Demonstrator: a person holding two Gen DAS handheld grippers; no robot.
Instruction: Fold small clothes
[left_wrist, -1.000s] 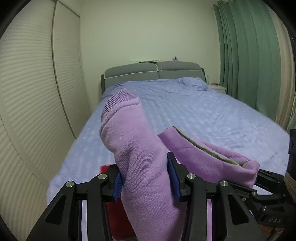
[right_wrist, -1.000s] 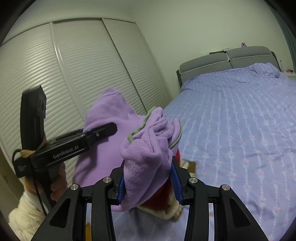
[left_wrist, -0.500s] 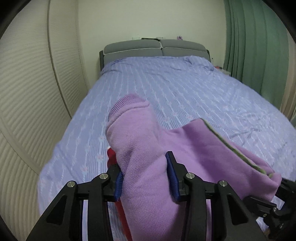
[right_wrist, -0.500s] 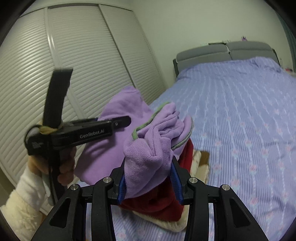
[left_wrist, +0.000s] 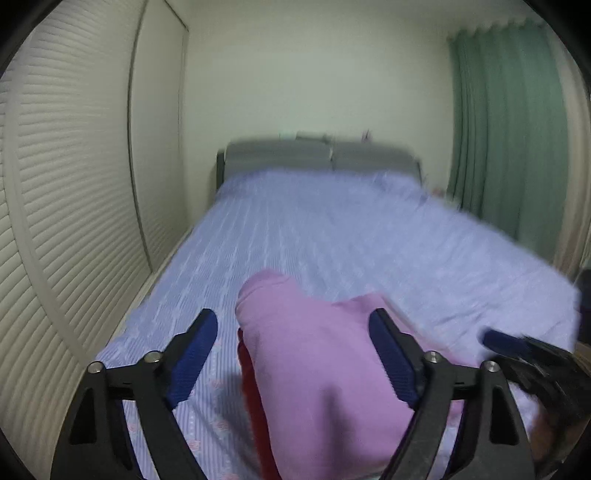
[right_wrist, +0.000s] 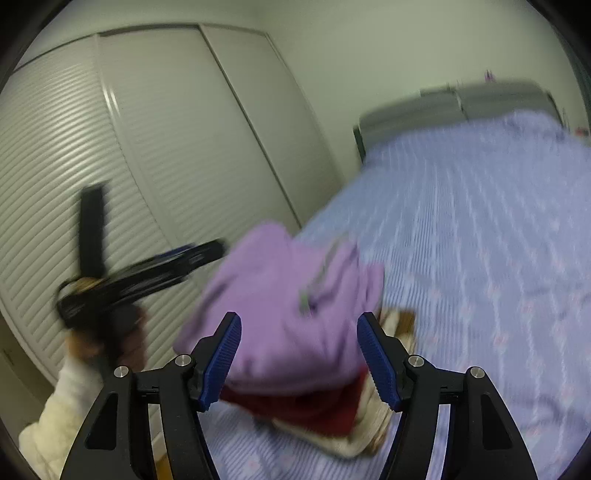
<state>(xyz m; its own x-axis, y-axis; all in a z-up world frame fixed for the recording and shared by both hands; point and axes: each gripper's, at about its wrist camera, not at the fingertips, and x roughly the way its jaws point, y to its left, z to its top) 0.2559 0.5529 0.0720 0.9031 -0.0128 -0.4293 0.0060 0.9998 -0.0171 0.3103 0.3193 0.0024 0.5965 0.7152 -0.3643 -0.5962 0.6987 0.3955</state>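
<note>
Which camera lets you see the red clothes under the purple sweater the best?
The right wrist view. There the red garment shows as a wide band under the purple sweater, resting on a cream garment. In the left wrist view only a thin red strip peeks out beside the sweater.

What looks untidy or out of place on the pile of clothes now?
The purple garment sits bunched on top of the pile, not flat, and overhangs the red garment below. The cream garment at the bottom sticks out unevenly. Both the left gripper and the right gripper are open.
</note>
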